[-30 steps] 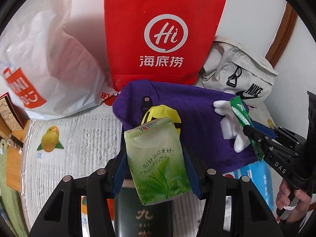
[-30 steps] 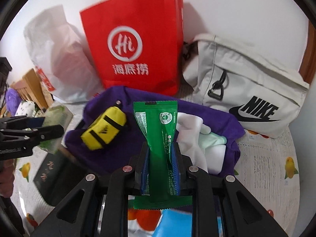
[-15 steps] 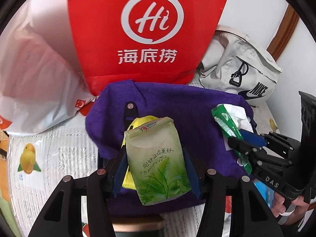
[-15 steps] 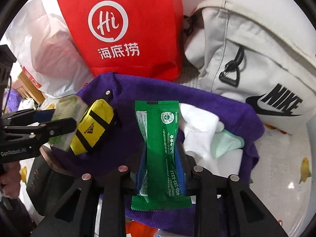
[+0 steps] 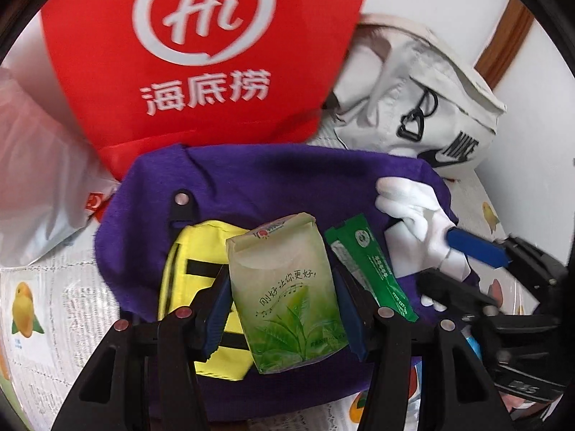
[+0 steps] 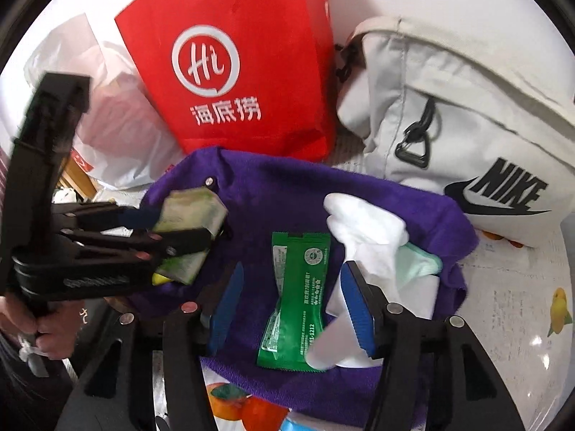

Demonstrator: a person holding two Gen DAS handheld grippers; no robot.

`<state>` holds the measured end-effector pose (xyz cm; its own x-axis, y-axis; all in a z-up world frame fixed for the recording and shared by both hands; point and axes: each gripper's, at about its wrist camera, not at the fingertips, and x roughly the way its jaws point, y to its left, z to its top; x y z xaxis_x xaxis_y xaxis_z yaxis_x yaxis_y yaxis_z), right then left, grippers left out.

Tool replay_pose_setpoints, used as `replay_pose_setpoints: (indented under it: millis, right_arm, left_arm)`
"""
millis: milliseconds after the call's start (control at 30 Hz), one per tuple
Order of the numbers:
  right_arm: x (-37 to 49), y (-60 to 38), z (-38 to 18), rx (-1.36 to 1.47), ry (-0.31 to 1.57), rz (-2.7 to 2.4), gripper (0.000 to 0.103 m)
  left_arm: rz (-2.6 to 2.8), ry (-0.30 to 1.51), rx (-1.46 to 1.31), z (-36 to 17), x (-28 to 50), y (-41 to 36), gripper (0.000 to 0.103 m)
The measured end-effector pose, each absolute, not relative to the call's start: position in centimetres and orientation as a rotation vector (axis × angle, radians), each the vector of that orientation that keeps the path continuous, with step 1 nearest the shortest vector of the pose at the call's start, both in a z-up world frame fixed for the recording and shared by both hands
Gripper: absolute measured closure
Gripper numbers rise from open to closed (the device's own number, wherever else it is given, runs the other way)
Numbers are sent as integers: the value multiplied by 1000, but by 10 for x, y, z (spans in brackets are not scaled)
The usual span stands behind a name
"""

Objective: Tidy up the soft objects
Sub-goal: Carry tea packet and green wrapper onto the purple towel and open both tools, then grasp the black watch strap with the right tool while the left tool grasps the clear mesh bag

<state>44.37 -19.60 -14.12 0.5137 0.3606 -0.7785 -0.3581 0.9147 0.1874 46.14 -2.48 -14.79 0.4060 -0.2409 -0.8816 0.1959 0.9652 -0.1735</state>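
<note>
so the purple cloth [image 6: 287,194] is where everything's landing, and it's boxed in pretty tight at the back: red paper bag [image 6: 244,72] right against its far edge, grey nike bag [image 6: 467,115] at the far right corner, white plastic bag [image 6: 118,136] off to the far left. the only bare purple is the strip in the middle toward the back, plus the near edge where the fruit-print table cover [image 5: 54,305] shows.

my left gripper [image 5: 284,305] is clamped on the tissue pack [image 5: 284,287], blue pads pressing both sides, pack standing upright and held over the cloth. the yellow pouch [image 5: 187,262] lies right under and to the left of it, and the green sachet [image 6: 298,298] just to its right. from the right wrist view that gripper comes in from the left, level, with my hand [image 6: 46,327] wrapped on the handle low down.

my right gripper [image 6: 291,309] has its fingers spread wide apart, holding nothing. the green sachet lies flat on the cloth in the gap between them, touching neither pad. my right finger [image 6: 355,305] is up against the white glove [image 6: 366,230], which is heaped on the cloth's right side with a pale green bit [image 6: 417,262] poking out from under it.
</note>
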Motion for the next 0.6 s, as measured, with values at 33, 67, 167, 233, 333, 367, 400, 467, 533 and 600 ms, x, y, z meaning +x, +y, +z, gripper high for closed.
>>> replay_pose_setpoints:
  millis: [33, 67, 167, 233, 333, 367, 400, 467, 533, 600]
  right_arm:
    - [442, -198, -139, 9, 928, 432, 47]
    - [440, -200, -136, 16, 923, 433, 47]
    - [430, -205, -128, 21, 907, 436, 47]
    - [423, -208, -124, 11, 896, 431, 47]
    - [414, -211, -118, -2, 876, 417, 47]
    - [412, -211, -118, -2, 871, 415, 47]
    - [408, -213, -117, -2, 865, 413, 47]
    - [401, -216, -117, 1, 859, 415, 47]
    - [393, -220, -117, 7, 862, 405, 47]
    - [382, -222, -118, 20, 872, 399, 47]
  left_arm:
    - [-282, 1129, -37, -151, 462, -28, 48]
    - [-285, 1144, -32, -155, 462, -30, 48]
    - [-281, 1185, -54, -163, 463, -31, 48]
    - [-288, 1198, -65, -165, 463, -31, 47]
    - [-270, 1195, -75, -162, 461, -27, 40]
    - [-261, 1193, -75, -160, 459, -26, 38]
    - [-256, 1189, -69, -157, 456, -25, 36]
    - [-260, 1171, -55, -151, 449, -24, 35]
    - [-251, 1165, -48, -145, 443, -22, 33]
    - [-232, 1157, -47, -138, 433, -18, 33]
